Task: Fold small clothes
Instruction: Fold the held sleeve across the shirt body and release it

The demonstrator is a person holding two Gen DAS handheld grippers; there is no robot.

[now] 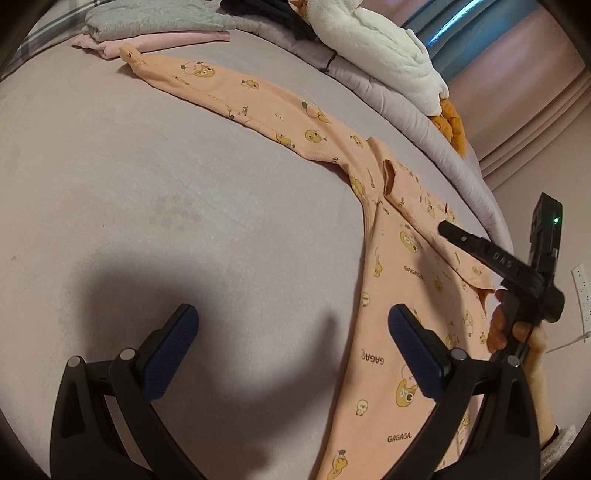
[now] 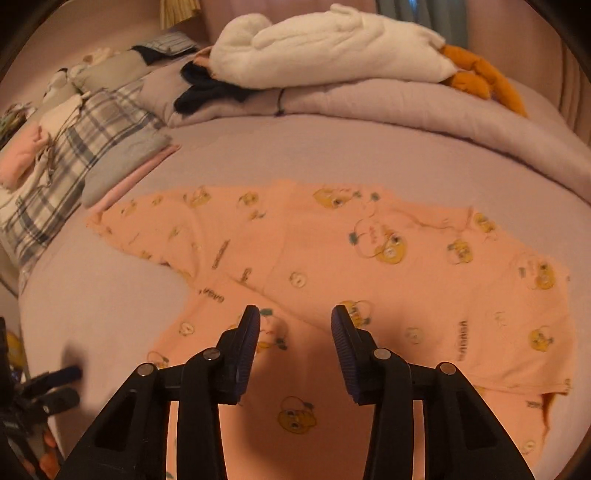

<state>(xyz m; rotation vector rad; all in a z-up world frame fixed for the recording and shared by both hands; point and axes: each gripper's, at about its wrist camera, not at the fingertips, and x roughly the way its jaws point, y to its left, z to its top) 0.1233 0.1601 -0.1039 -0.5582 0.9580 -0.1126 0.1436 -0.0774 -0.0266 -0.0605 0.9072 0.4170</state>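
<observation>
A peach long-sleeved top (image 1: 384,280) printed with yellow cartoon figures and "GAGAGA" lies flat on the lilac bed sheet (image 1: 147,184), one sleeve stretched toward the far left. My left gripper (image 1: 291,317) stands wide open just above the sheet, its right finger over the top's left edge and nothing between the pads. In the right wrist view the top (image 2: 332,258) fills the middle. My right gripper (image 2: 295,317) hovers over its lower part, jaws apart, with only the flat cloth below them. From the left wrist view, the right gripper (image 1: 454,234) sits over the top's right side, held by a hand (image 1: 506,328).
A folded grey and pink stack (image 1: 159,26) lies at the far left by the sleeve end. A white fleece (image 2: 332,48), a dark garment (image 2: 207,88) and an orange item (image 2: 480,81) rest on a rolled quilt (image 2: 406,107) at the back. A plaid pillow (image 2: 85,147) lies left.
</observation>
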